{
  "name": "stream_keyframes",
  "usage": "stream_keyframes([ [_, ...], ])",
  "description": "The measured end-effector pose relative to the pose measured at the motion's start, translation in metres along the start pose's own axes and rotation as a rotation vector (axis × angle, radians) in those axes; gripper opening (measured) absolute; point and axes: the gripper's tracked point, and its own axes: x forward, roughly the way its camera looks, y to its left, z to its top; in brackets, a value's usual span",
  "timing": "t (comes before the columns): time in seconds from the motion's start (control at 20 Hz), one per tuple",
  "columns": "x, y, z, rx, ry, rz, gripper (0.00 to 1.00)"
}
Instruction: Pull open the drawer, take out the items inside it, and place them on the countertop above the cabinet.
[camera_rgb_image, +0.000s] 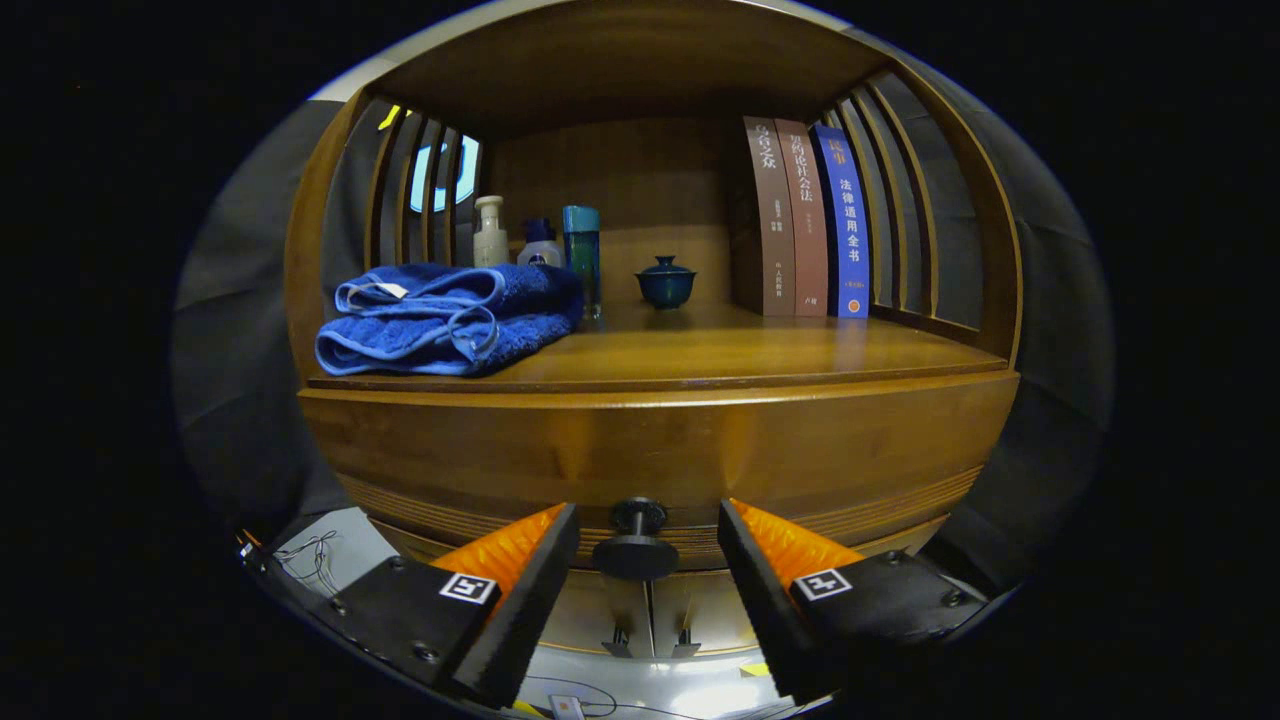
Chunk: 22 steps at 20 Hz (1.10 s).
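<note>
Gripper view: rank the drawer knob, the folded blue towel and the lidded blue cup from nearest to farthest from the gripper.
The gripper is open, fingers either side of the knob.
1. Drawer knob: between the fingers, not gripped.
2. Folded blue towel: beyond them, at the countertop's front left.
3. Lidded blue cup: farther back, near the rear wall.

Blue folded towel (450, 318), brown wooden cabinet (660, 440), dark teal lidded cup (665, 282), black knob (636, 540)

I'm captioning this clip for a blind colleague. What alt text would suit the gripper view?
An open gripper faces a wooden cabinet's closed drawer, its fingers either side of the dark round knob without touching it. On the countertop above sit a folded blue towel, three bottles, a small lidded blue cup and three upright books.
</note>
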Motion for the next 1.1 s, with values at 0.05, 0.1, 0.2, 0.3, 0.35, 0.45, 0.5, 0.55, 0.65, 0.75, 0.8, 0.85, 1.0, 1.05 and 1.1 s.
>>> stream_keyframes([
  [0.05,0.002,0.000,-0.002,-0.001,0.009,-0.002,0.90],
  [0.1,0.003,0.000,-0.004,-0.003,0.019,-0.002,0.81],
  [0.2,0.002,0.006,-0.004,-0.023,0.017,0.011,0.60],
  [0.3,0.002,0.005,-0.006,-0.038,0.024,0.006,0.51],
  [0.35,0.003,0.005,-0.005,-0.029,0.029,0.010,0.44],
  [0.45,0.003,0.005,-0.006,-0.040,0.038,0.011,0.34],
  [0.5,0.002,0.004,-0.006,-0.045,0.038,0.009,0.34],
  [0.55,0.002,0.004,-0.006,-0.041,0.040,0.008,0.34],
  [0.65,-0.001,0.004,-0.007,-0.033,0.052,0.006,0.34],
  [0.75,-0.010,0.004,-0.010,-0.039,0.063,0.004,0.34],
  [0.8,-0.018,0.004,-0.011,-0.041,0.066,0.005,0.34],
  [0.85,-0.026,0.004,-0.014,-0.040,0.067,0.005,0.34],
  [1.0,-0.051,0.004,-0.021,-0.041,0.073,0.006,0.34],
  [1.05,-0.059,0.005,-0.023,-0.044,0.074,0.008,0.34],
  [1.1,-0.067,0.006,-0.025,-0.050,0.074,0.011,0.34],
])
